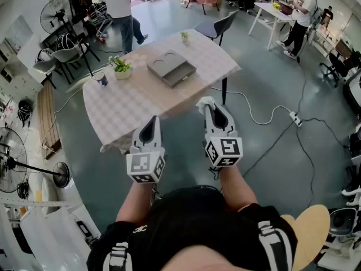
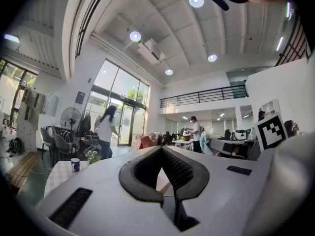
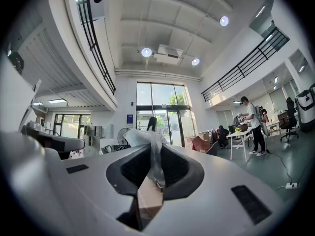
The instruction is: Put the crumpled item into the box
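The grey box [image 1: 172, 68], with two round hollows in its lid and a drawer front, lies on the table [image 1: 130, 103] under a pale checked cloth. Both grippers are held level in front of the table's near edge, short of the box. My right gripper [image 1: 212, 107] is shut on the white crumpled item [image 1: 205, 101]. In the right gripper view the crumpled item [image 3: 143, 138] sticks up from between the jaws of my right gripper [image 3: 153, 156]. My left gripper [image 1: 151, 123] is to its left, jaws together and empty, as the left gripper view shows at my left gripper [image 2: 161, 150].
A potted plant [image 1: 121, 68] and a dark cup [image 1: 102, 80] stand at the table's left, a small plant [image 1: 184, 36] at its far end. A chair [image 1: 217, 27] stands behind. A white cable and power strip [image 1: 294, 118] lie on the floor to the right. People walk farther back.
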Motion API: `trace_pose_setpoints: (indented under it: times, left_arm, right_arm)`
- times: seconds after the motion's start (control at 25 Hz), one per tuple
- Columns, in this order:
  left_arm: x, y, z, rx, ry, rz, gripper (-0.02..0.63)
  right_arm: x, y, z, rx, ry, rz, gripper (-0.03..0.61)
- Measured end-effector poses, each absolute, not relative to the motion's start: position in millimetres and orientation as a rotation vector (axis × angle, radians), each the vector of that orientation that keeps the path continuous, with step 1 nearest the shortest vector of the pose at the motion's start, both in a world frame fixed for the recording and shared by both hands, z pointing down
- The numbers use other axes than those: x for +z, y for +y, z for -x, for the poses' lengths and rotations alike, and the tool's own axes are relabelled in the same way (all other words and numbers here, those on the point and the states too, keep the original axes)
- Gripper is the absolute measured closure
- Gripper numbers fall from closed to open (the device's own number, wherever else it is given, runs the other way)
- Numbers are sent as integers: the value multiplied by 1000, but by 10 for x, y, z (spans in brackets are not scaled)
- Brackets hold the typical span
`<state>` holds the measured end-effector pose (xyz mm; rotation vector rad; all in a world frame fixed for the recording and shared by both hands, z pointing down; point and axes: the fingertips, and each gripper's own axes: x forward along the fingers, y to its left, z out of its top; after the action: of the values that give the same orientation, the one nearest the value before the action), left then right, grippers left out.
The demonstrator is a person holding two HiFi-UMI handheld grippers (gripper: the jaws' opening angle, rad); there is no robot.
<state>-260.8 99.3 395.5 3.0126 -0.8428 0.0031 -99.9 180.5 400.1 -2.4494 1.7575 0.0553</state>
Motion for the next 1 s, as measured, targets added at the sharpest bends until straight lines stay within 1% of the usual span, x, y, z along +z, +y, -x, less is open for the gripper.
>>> trace_pose_setpoints:
  times: [0.6,1.0]
  left_arm:
    - [4003,1234,2322,44,-844,-3014,611]
    - [4018,1396,1941,40,-883,-3015,611]
  right_arm:
    - [3989,2059,775,70,1777,2402,522]
    - [3988,2228,343,74,1784,2386,522]
